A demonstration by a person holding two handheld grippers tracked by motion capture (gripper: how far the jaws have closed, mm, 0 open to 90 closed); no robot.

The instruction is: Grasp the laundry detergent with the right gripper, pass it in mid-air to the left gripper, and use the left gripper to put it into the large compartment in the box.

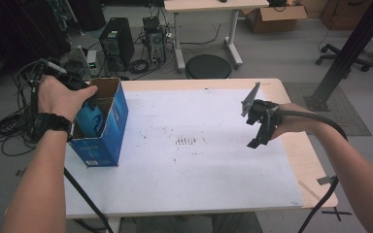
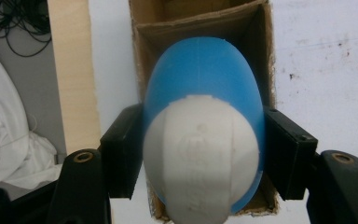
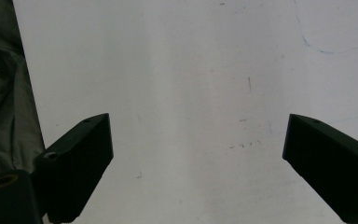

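Note:
A blue cardboard box (image 1: 108,131) stands open-topped at the table's left edge. My left gripper (image 1: 85,97) is at its opening, shut on a blue bottle with a white cap (image 2: 203,126); the bottle (image 1: 90,120) sits partly inside the box. In the left gripper view the jaws press on both sides of the bottle over the brown box interior (image 2: 256,32). My right gripper (image 1: 260,128) hovers over the right part of the white table top (image 1: 199,170), jaws wide open (image 3: 198,154) with nothing between them.
The white sheet carries small dark marks (image 1: 187,141) near its middle. Wooden table edge (image 1: 311,165) shows at the right. On the floor beyond are computer towers (image 1: 117,41), cables (image 1: 9,128), a round stool (image 1: 208,66) and another table (image 1: 209,6).

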